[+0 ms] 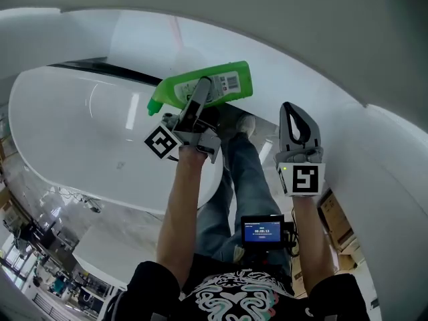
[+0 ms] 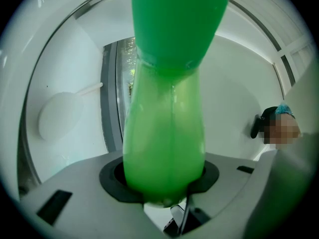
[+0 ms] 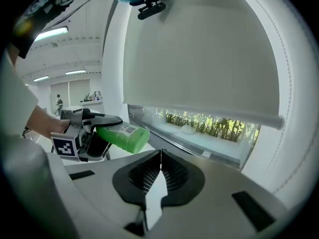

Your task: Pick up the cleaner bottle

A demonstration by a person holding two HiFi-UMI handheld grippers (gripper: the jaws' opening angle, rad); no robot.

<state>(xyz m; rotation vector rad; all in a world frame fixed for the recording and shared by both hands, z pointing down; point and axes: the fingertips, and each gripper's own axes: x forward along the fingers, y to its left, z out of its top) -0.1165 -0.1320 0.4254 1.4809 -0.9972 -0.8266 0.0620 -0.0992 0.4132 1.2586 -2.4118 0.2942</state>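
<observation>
The cleaner bottle (image 1: 231,80) is bright green with a white label. It lies level in the air above the white bathtub's (image 1: 73,126) far rim. My left gripper (image 1: 199,93) is shut on its body, with the cap end pointing left in the head view. In the left gripper view the bottle (image 2: 164,128) fills the space between the jaws and stands up out of them. My right gripper (image 1: 293,111) hangs to the right of the bottle, apart from it, shut with nothing held. From the right gripper view (image 3: 159,158) the bottle (image 3: 123,136) shows at the left in the left gripper (image 3: 94,132).
The oval bathtub takes up the left half of the head view. The person's jeans legs (image 1: 241,179) stand beside it, and a small screen device (image 1: 262,231) sits at the chest. A window with a lowered blind (image 3: 199,59) and a sill lies behind the tub.
</observation>
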